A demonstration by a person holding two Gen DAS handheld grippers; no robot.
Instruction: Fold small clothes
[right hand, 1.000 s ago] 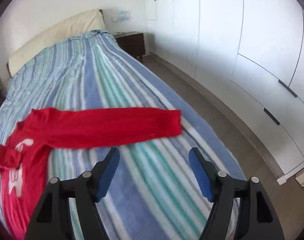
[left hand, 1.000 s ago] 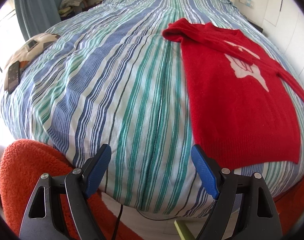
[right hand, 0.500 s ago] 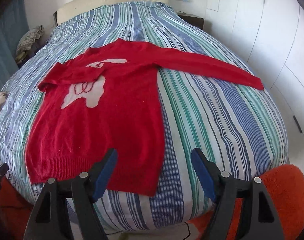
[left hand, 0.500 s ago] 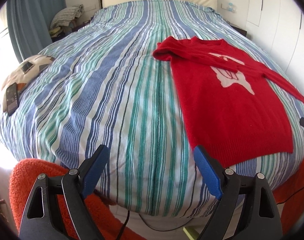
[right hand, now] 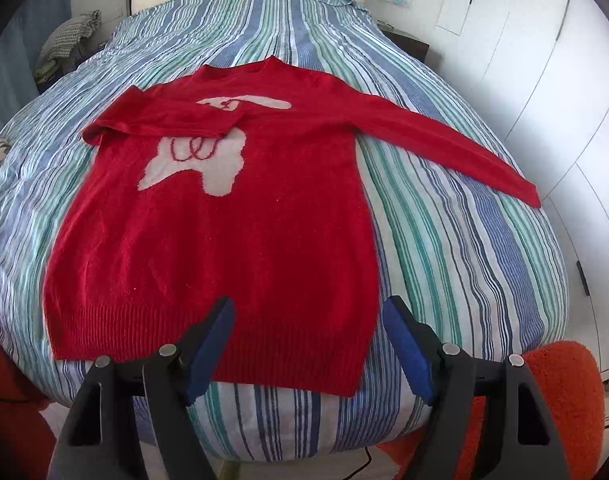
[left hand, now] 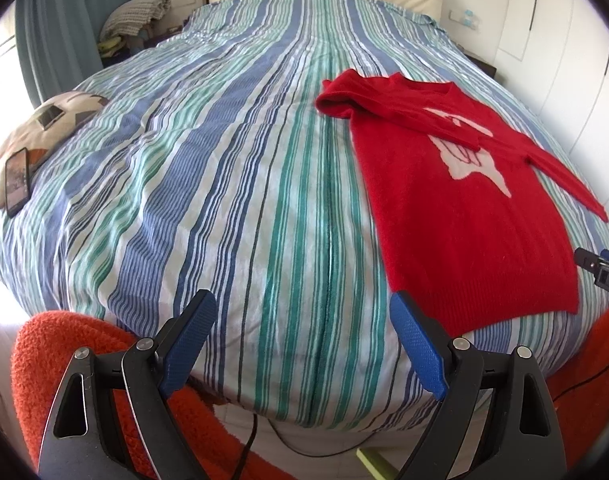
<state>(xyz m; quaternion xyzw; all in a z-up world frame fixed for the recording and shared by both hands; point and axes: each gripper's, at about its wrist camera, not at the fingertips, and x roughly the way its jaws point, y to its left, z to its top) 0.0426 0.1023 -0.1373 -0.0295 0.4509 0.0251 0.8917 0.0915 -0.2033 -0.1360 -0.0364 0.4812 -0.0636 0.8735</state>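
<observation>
A red sweater [right hand: 232, 240] with a white figure on the chest lies flat on the striped bed, hem toward me. Its left sleeve [right hand: 160, 120] is folded across the chest; its right sleeve [right hand: 444, 144] stretches out to the right. In the left wrist view the sweater [left hand: 464, 208] lies at the right. My right gripper [right hand: 308, 344] is open and empty, just above the hem at the bed's foot. My left gripper [left hand: 302, 340] is open and empty over the bare cover, left of the sweater. The tip of the right gripper [left hand: 602, 270] shows at the left view's right edge.
The striped duvet [left hand: 224, 168] covers the whole bed. A cushion with phones [left hand: 36, 136] lies at its left edge. An orange rug [left hand: 44, 352] lies on the floor at the foot. White wardrobes [right hand: 544, 60] stand right; a nightstand [right hand: 408, 42] is by the headboard.
The right gripper has swung left, from facing the outstretched sleeve to facing the sweater's hem. The left gripper has pulled back and risen a little. Both stayed open.
</observation>
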